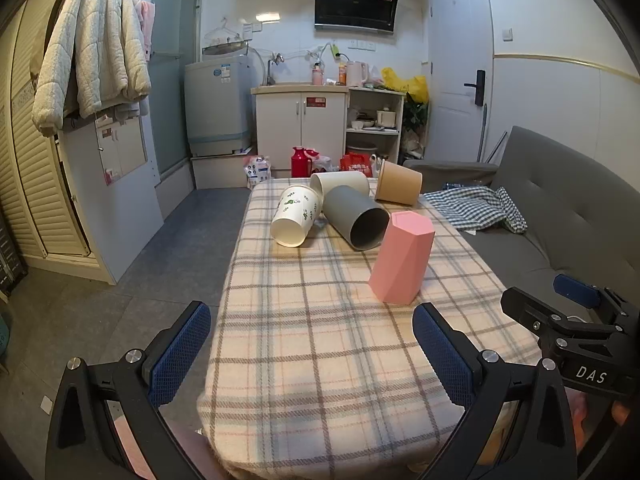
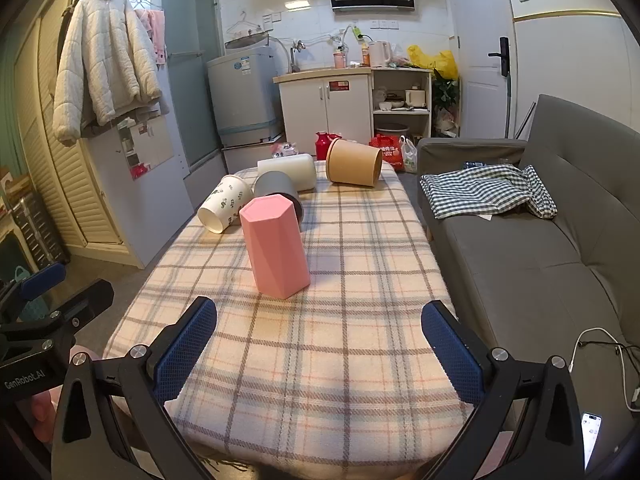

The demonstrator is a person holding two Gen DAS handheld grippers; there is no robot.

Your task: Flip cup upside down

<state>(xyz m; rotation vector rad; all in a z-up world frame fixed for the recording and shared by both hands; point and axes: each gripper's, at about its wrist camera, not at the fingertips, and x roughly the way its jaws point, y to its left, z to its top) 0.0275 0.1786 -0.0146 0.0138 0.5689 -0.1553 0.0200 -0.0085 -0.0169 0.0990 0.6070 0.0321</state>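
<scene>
A pink faceted cup stands upside down on the plaid tablecloth. Behind it lie a grey cup, a white leaf-print paper cup and a plain white cup, all on their sides. A brown paper cup sits at the far end. My left gripper is open and empty over the table's near left. My right gripper is open and empty just short of the pink cup; it also shows in the left wrist view.
A grey sofa with a checked cloth runs along the table's right side. A phone and white cable lie on its near seat. Cabinets, a washing machine and bags stand beyond the table.
</scene>
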